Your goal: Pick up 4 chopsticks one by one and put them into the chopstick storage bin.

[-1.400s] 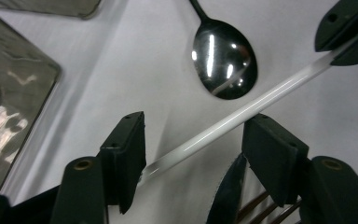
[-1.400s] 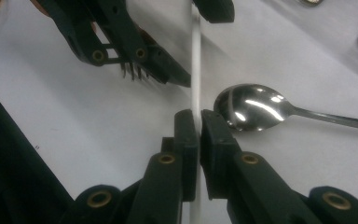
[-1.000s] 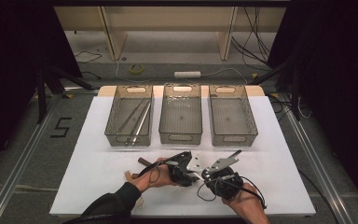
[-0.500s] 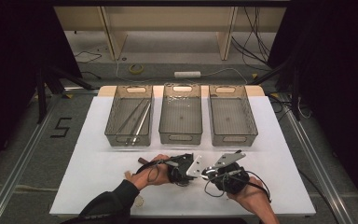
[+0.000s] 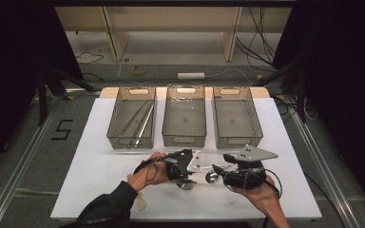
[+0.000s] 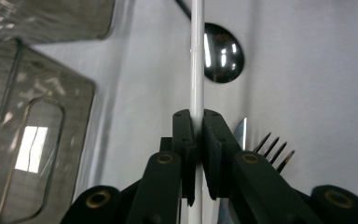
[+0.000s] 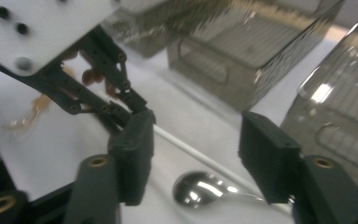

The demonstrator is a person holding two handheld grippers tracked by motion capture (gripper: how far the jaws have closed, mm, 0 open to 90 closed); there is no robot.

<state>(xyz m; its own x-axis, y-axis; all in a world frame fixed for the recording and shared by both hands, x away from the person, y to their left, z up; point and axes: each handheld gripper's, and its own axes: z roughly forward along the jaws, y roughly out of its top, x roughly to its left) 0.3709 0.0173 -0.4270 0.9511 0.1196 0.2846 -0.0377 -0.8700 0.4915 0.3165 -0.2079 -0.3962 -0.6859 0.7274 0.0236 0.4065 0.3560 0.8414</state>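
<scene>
Across the white tabletop point(image 5: 85, 190), below three mesh bins, your left gripper point(image 6: 197, 140) is clamped on the white chopstick point(image 6: 196, 60), whose long axis runs toward your right gripper point(image 7: 193, 154), its jaws just opened and straddling the far end without touching.

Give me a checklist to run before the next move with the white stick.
1. Left gripper shut on stick: ok.
2. Right gripper let go: ok; its jaws have just been opening, and the stick passes between them, seemingly untouched.
3. Stick lifted clear of spoon and fork: cannot tell.
4. Left bin, which holds similar sticks, has room: ok.
5. Grip near the stick's middle: cannot tell.
</scene>
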